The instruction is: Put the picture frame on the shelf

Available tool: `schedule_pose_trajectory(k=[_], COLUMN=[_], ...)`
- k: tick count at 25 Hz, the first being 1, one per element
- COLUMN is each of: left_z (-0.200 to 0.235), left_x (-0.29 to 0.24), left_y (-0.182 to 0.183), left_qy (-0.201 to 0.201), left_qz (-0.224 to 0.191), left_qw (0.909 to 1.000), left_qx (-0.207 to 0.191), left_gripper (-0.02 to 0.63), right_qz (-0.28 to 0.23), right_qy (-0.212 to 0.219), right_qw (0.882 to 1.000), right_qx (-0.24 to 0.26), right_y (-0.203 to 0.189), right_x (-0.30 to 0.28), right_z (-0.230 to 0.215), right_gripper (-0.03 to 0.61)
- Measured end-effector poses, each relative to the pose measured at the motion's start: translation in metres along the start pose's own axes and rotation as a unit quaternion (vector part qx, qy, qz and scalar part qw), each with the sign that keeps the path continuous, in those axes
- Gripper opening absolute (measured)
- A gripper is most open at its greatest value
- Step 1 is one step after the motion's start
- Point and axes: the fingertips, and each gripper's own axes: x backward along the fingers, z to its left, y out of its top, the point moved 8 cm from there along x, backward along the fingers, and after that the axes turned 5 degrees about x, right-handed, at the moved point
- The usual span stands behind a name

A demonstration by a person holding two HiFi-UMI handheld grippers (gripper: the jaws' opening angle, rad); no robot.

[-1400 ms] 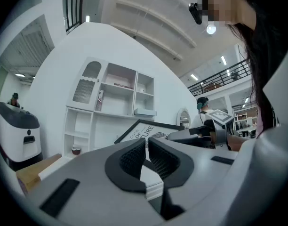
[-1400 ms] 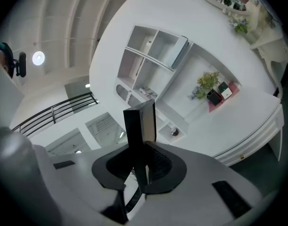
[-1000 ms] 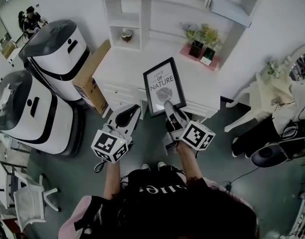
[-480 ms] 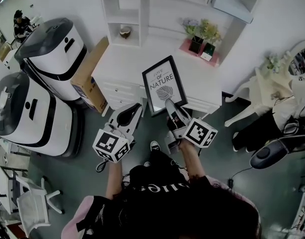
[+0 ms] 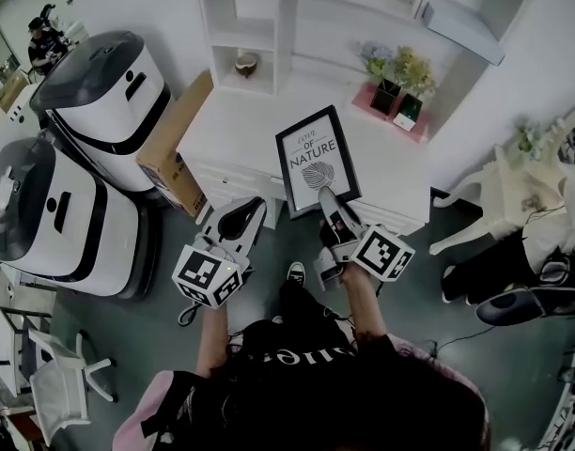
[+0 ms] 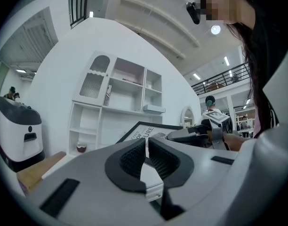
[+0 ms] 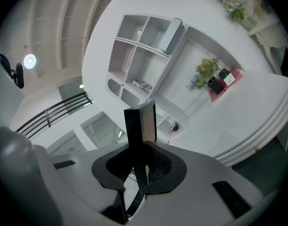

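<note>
The black picture frame (image 5: 316,160) with a white print reading "NATURE" is held over the front of the white desk (image 5: 236,134). My right gripper (image 5: 329,201) is shut on its lower edge. In the right gripper view the frame (image 7: 140,126) stands edge-on between the pads. My left gripper (image 5: 244,220) hangs beside it to the left, shut and holding nothing, in front of the desk drawers. In the left gripper view the frame (image 6: 145,132) and the right gripper (image 6: 191,136) show past the left gripper (image 6: 147,147). The white shelf unit (image 5: 242,22) stands at the desk's back.
A small brown bowl (image 5: 246,64) sits in a shelf cubby. Potted plants (image 5: 397,75) stand on a pink tray at the desk's right. Two large white-and-grey machines (image 5: 104,87) and a cardboard box (image 5: 175,148) stand left. A white chair (image 5: 494,209) is right.
Both grippers and the frame have moved forward, closer to the desk and shelf. A shoe now shows below the grippers. The grip on the frame is unchanged.
</note>
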Motion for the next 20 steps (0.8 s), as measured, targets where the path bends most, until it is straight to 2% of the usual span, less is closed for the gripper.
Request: schedule_pose_trajectory(k=[8,16,20], left_z=[0.061,0.103,0.116], left_x=[-0.084,-0.159,-0.190], left_y=[0.011,0.023,0.023], left_qy=[0.005,0.007,0.002], left_qz=[0.003,0.003,0.005], left_qw=[1.0000,0.9999,0.9998], left_qx=[-0.004,-0.015,-0.021], left_gripper=[0.030,0.030,0.029], right_qz=[0.008,-0.017,-0.019], right_qy=[-0.007,0.059,0.058], right_qw=[1.000,0.998,0.998], right_qx=[0.003,-0.005,-0.003], right_y=[0.052,0.117,0.135], right_x=[-0.074,-0.135,-0.154], right_z=[-0.048,-0.074,-0.093], right_gripper=[0.084,0.084,0.084])
